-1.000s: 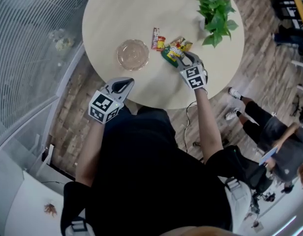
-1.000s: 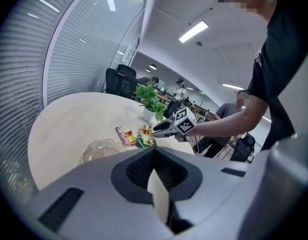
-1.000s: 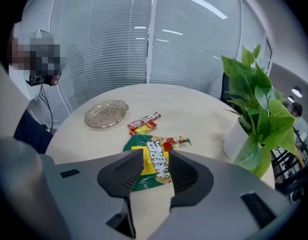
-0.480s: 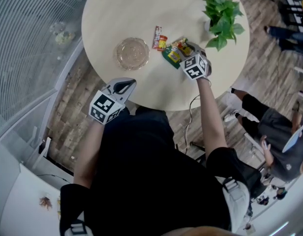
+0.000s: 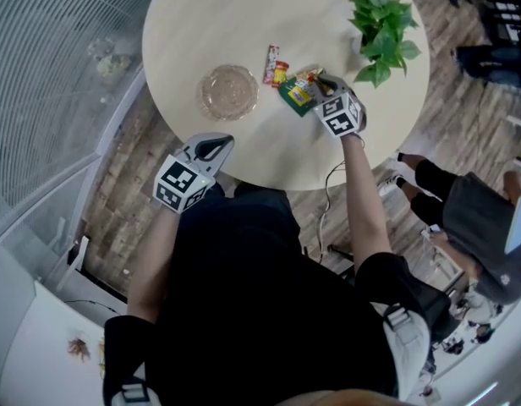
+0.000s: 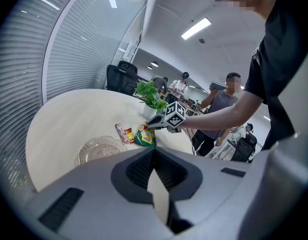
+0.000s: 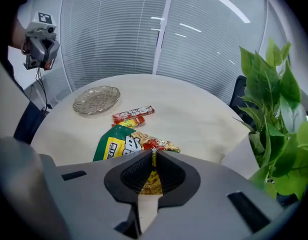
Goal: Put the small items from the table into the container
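Observation:
On the round pale table (image 5: 227, 15) lie a clear glass dish (image 5: 229, 91), a red candy bar (image 5: 268, 64) and a green snack packet (image 5: 294, 93). My right gripper (image 5: 321, 81) points steeply down at the packets' right end. In the right gripper view its jaws (image 7: 153, 154) are closing, and their pads pinch a small yellow-orange packet (image 7: 153, 180) beside the green packet (image 7: 114, 146). My left gripper (image 5: 211, 146) hovers shut and empty at the table's near edge, below the dish. The left gripper view shows the dish (image 6: 99, 149) and the right gripper (image 6: 151, 124) ahead.
A potted green plant (image 5: 379, 28) stands on the table just right of the packets, close to my right gripper. A curved glass wall with blinds (image 5: 49, 100) runs along the left. People and office chairs (image 5: 463, 218) are on the wooden floor at the right.
My right gripper has moved a little farther over the table onto the packets, and its jaws have closed on the small yellow-orange packet. The left gripper has stayed put.

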{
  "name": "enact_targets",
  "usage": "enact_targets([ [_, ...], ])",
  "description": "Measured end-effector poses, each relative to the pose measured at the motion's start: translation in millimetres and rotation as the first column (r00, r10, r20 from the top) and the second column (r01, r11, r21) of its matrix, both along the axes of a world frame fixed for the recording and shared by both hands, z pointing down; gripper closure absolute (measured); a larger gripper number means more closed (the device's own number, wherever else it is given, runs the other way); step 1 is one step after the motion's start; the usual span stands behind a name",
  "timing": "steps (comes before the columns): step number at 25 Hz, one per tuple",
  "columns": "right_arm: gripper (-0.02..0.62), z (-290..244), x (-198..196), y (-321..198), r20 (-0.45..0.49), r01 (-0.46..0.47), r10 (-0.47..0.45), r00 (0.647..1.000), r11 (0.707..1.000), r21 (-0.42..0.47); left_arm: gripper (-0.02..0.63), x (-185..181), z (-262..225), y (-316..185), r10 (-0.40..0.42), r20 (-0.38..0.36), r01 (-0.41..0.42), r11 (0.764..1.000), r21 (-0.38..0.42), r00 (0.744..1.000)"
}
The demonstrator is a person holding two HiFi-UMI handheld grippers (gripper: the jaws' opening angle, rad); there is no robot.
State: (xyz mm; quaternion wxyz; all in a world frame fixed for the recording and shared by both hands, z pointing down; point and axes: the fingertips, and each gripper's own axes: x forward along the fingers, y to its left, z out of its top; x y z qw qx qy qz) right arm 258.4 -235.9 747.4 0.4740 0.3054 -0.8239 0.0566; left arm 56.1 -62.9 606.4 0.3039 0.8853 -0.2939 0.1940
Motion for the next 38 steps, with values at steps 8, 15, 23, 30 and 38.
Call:
enact_targets([
  [8,0.554,-27.3,7.5,12.3,0.035,-0.048,0.047,0.998,0.998,0.032,0.606,7.4,-15.1,-3.1,0.028,-0.007,-0.028,0.999,0.046,1.000],
  [15,0.554,-48.3,13.6,37.5,0.069,-0.106,0.102,0.992,0.993,0.055,0.606,10.2,-31.6,2.2,0.053,0.001,-0.053,0.994,0.096,0.999],
  [23,0.554,-64.1,18.9,67.7,0.109,-0.165,0.157,0.982,0.984,0.065,0.606,13.7,-46.1,12.9,0.088,0.016,-0.090,0.987,0.131,0.996],
  [30,0.555,-65.7,27.4,82.8,0.113,-0.198,0.190,0.975,0.978,0.061,0.606,18.0,-48.1,15.0,0.116,0.017,-0.117,0.983,0.142,0.993],
  [38,0.555,-61.5,24.2,84.1,0.100,-0.208,0.203,0.974,0.977,0.043,0.606,14.6,-42.0,8.7,0.119,-0.005,-0.117,0.984,0.135,0.993],
])
